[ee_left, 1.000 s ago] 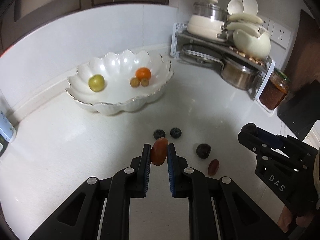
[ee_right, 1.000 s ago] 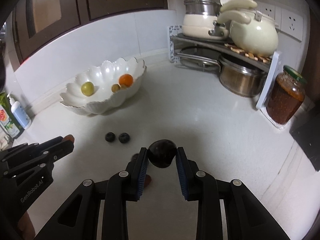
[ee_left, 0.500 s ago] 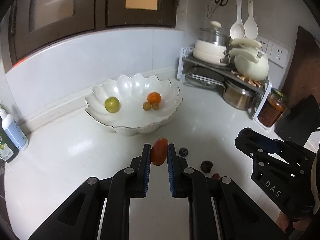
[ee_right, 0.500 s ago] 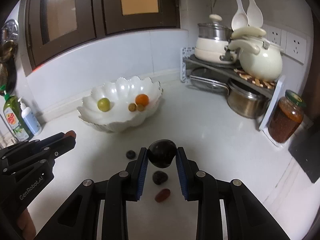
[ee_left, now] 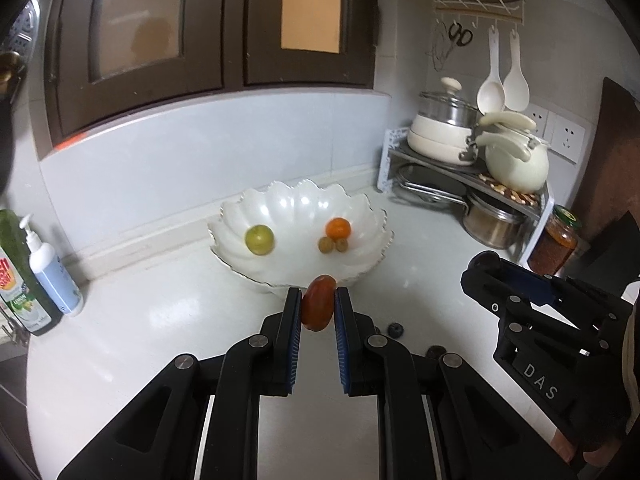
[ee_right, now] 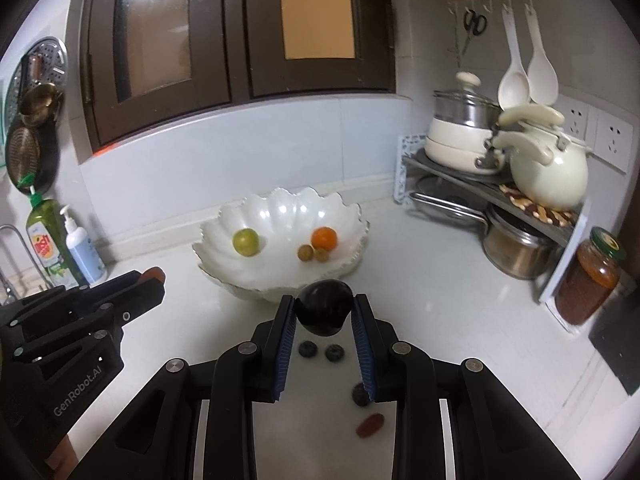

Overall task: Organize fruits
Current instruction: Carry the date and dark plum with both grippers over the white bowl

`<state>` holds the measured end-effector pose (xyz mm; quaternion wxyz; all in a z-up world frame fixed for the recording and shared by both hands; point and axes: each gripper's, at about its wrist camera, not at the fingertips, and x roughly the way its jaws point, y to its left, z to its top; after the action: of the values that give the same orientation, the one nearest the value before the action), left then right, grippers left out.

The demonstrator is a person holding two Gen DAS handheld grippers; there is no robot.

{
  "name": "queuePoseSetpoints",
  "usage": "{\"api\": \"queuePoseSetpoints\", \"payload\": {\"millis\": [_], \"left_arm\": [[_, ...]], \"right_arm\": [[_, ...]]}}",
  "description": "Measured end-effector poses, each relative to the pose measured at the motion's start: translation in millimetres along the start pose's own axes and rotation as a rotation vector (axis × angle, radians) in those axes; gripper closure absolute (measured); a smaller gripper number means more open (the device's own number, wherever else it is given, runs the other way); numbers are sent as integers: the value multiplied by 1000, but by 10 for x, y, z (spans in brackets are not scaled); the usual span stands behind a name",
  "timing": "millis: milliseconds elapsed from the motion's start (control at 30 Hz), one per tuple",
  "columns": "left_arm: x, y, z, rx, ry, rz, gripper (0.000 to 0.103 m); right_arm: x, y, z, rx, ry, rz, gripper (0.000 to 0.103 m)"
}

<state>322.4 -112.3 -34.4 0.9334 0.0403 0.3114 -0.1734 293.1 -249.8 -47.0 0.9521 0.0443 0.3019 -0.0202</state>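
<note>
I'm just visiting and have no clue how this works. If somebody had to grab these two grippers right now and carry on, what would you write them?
Left gripper: shut on a red oval fruit, held above the counter.
Right gripper: shut on a dark round fruit, also held up.
White scalloped bowl: already holds a green fruit, an orange and two small yellowish fruits.
Left on the counter: two blueberries, a dark fruit and a small red fruit.
Next, probably: drop both held fruits into the bowl, then fetch the rest.
</note>
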Motion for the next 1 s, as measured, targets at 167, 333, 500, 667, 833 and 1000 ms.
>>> {"api": "queuePoseSetpoints", "payload": {"millis": [167, 333, 500, 667, 833, 1000], "left_arm": [[-16, 106, 78, -6, -23, 21, 86], [6, 194, 151, -9, -36, 27, 86], [56, 287, 226, -17, -45, 29, 86], [135, 370, 335, -12, -59, 43, 86], [237, 450, 447, -10, -59, 51, 86], [350, 489, 568, -5, -42, 49, 86]], "right_arm": [[44, 112, 90, -9, -18, 17, 73], [88, 199, 177, -17, -33, 23, 73], [208, 246, 271, -10, -21, 34, 73], [338, 282, 354, -12, -17, 23, 73], [455, 298, 460, -22, -13, 25, 73], [569, 299, 558, -21, -7, 15, 73]]}}
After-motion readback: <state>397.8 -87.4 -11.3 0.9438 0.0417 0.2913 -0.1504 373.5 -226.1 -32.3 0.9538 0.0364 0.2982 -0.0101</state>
